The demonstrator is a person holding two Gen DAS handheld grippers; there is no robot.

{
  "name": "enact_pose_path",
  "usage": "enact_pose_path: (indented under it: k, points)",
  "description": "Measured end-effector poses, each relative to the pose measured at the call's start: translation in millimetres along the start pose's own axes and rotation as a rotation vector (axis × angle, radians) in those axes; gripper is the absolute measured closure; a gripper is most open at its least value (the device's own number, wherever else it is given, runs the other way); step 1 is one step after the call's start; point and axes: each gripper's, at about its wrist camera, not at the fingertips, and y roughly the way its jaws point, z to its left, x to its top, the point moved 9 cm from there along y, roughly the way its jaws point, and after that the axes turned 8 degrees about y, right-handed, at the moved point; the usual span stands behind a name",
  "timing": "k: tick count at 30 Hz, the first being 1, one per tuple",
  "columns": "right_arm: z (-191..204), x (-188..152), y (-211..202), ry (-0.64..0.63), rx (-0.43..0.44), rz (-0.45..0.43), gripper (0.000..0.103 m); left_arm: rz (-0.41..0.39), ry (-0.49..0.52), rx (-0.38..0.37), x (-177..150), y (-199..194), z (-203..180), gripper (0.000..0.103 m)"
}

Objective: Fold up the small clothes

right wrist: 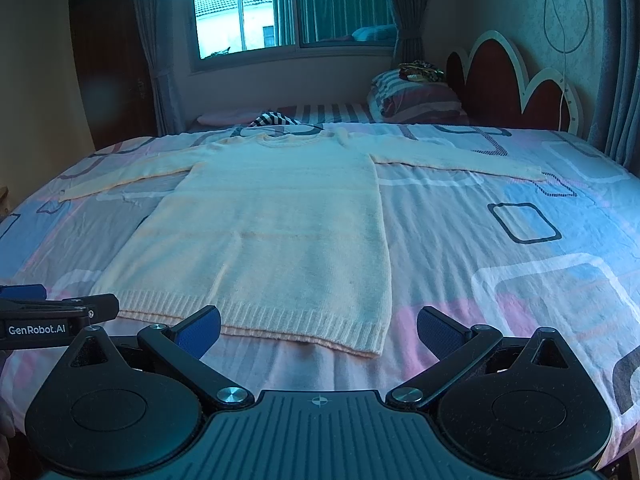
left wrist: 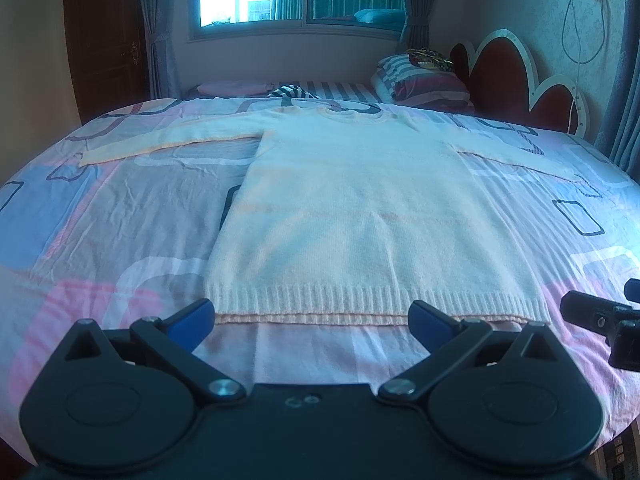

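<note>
**Sweater flat on the bed, both tools wide and waiting**

Left wrist view first: the cream knitted long-sleeved sweater lies spread flat across the middle of the bed, which wears a pink, blue and white patterned sheet. The ribbed hem runs along the near edge, the neckline points to the far edge, and a sleeve stretches out to each side. The left tool hangs just short of the hem, its blue-padded fingers spread wide with nothing between them. The right tool peeks in at the near right edge.

Over to the right wrist view: the right tool is also spread wide and empty, lined up with the sweater's near right hem corner. The left tool's black body sits beside the near left hem.

My read: soft, light, floppy knit that will drape and stretch, not slide. A sleeve cuff or shoulder seam looks the sensible pinch point, taking both layers together.
</note>
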Motion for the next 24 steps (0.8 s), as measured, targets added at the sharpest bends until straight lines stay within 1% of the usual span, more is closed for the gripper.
enact_pose_path:
  k: [24]
  points:
    - [-2.9,1.5,0.6,-0.003,0.007,0.005,0.000,0.006,-0.001,0.010,1.0,-0.2,-2.4,0.001]
